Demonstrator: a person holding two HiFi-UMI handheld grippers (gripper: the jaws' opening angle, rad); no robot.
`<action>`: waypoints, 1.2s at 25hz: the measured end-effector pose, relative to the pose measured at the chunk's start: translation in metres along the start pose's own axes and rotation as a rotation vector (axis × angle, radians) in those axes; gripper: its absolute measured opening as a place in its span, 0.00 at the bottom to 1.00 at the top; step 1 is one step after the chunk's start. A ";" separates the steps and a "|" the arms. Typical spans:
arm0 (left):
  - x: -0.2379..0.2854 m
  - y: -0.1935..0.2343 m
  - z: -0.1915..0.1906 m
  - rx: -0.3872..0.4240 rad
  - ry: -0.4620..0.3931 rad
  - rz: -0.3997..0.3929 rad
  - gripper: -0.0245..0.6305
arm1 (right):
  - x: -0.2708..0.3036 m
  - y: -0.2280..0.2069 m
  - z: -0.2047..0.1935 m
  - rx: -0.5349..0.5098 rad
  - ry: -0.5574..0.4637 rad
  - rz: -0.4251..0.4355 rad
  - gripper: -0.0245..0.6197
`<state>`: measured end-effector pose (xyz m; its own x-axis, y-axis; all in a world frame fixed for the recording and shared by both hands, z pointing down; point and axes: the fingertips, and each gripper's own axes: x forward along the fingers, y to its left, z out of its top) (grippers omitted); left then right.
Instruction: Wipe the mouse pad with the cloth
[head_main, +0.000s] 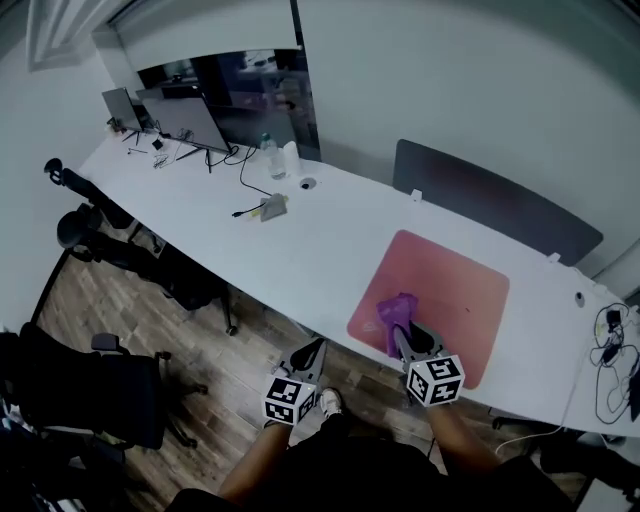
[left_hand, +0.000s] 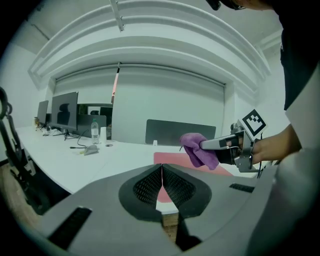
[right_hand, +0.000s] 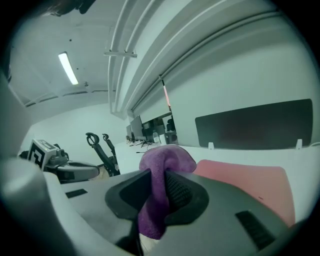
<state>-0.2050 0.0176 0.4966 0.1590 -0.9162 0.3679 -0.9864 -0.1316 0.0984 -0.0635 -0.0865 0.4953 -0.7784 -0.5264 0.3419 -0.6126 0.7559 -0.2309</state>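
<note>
A pink mouse pad (head_main: 440, 292) lies on the long white desk (head_main: 300, 250), right of centre near the front edge. My right gripper (head_main: 408, 338) hangs over the pad's near edge, shut on a purple cloth (head_main: 397, 312) that bunches out past its tips. The same cloth (right_hand: 161, 180) is pinched between the jaws in the right gripper view, with the mouse pad (right_hand: 250, 182) beyond. My left gripper (head_main: 312, 352) is shut with nothing in it, held off the desk's front edge over the floor. In the left gripper view the cloth (left_hand: 199, 149) and mouse pad (left_hand: 172, 159) show ahead.
Monitors (head_main: 185, 118), a bottle (head_main: 268, 155), a cup (head_main: 291, 156) and cables sit at the desk's far left. A dark screen panel (head_main: 490, 205) runs behind the pad. More cables (head_main: 612, 340) lie at the right end. Office chairs (head_main: 100, 385) stand on the wooden floor, left.
</note>
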 end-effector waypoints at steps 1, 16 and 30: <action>0.008 0.005 0.003 0.004 0.003 -0.021 0.07 | 0.006 -0.004 0.002 0.014 -0.003 -0.022 0.17; 0.085 0.040 0.020 0.038 0.033 -0.246 0.07 | 0.048 -0.037 0.004 0.067 0.011 -0.252 0.17; 0.140 0.034 0.023 0.032 0.073 -0.254 0.07 | 0.076 -0.090 -0.006 0.016 0.066 -0.261 0.17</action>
<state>-0.2171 -0.1239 0.5305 0.4028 -0.8229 0.4007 -0.9152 -0.3668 0.1669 -0.0668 -0.1922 0.5476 -0.5836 -0.6758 0.4501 -0.7939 0.5913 -0.1416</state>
